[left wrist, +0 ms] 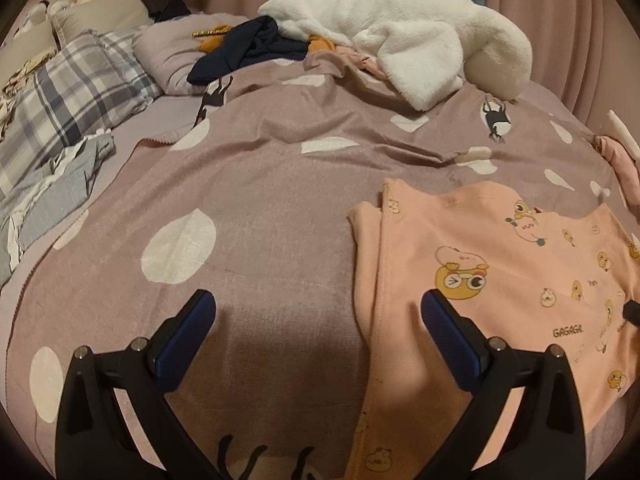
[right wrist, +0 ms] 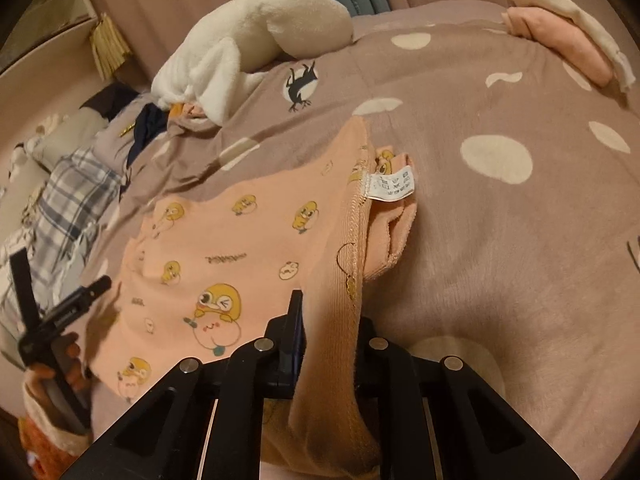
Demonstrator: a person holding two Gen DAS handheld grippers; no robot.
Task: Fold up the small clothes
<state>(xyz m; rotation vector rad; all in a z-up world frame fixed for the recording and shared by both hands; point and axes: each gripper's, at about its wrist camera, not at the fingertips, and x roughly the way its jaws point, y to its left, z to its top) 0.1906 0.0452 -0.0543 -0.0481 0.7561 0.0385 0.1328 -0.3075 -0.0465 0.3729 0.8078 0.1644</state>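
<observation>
A small pink garment [left wrist: 500, 264] with yellow cartoon prints lies on the mauve bedspread [left wrist: 260, 200], at the right of the left wrist view. My left gripper [left wrist: 318, 320] is open and empty, hovering over the bedspread with its right finger above the garment's left edge. My right gripper [right wrist: 328, 320] is shut on the ribbed hem of the pink garment [right wrist: 240, 240] and lifts that edge; a white care label [right wrist: 392, 184] shows on the turned-over part. The left gripper also shows at the left of the right wrist view [right wrist: 64, 312].
A white fluffy blanket [left wrist: 400, 40] and dark clothes [left wrist: 248, 52] lie at the far side of the bed. Plaid pillows [left wrist: 72, 104] and a grey garment [left wrist: 52, 188] are at the left. Folded pink and cream clothes [right wrist: 560, 40] lie at the far right.
</observation>
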